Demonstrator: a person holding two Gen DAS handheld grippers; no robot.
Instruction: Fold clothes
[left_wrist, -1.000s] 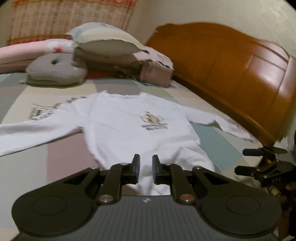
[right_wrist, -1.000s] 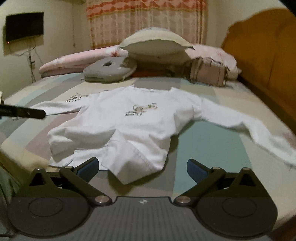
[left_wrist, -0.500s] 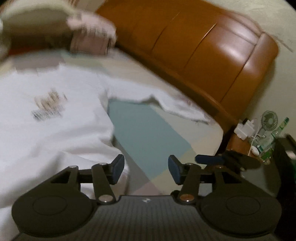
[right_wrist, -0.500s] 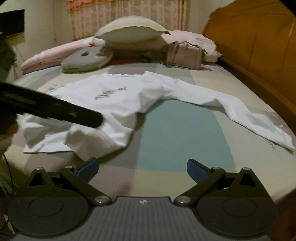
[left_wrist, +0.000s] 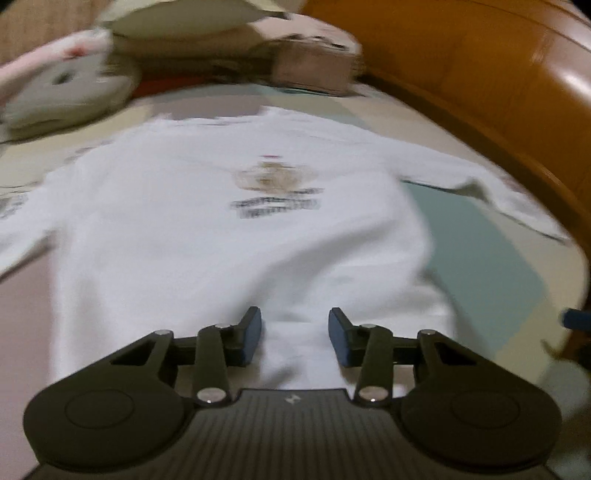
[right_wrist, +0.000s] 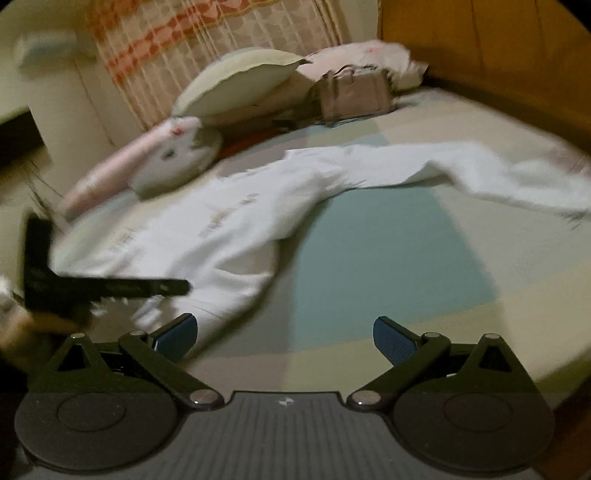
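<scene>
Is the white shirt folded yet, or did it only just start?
Barely started. The white shirt lies spread on the bed, sleeves out, no fold visible. The left gripper hovers at its hem, jaws closing, gripping nothing; the right gripper is open. All folding remains.

Left tool (left_wrist: 294, 338) closing, right tool (right_wrist: 285, 338) agape

white shirt (right_wrist: 236, 229) spread on bed (right_wrist: 388, 251); right claw (right_wrist: 284, 336) wide open above bedsheet.

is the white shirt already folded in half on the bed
No, the white shirt lies spread on the bed with one sleeve stretched out sideways.
</scene>
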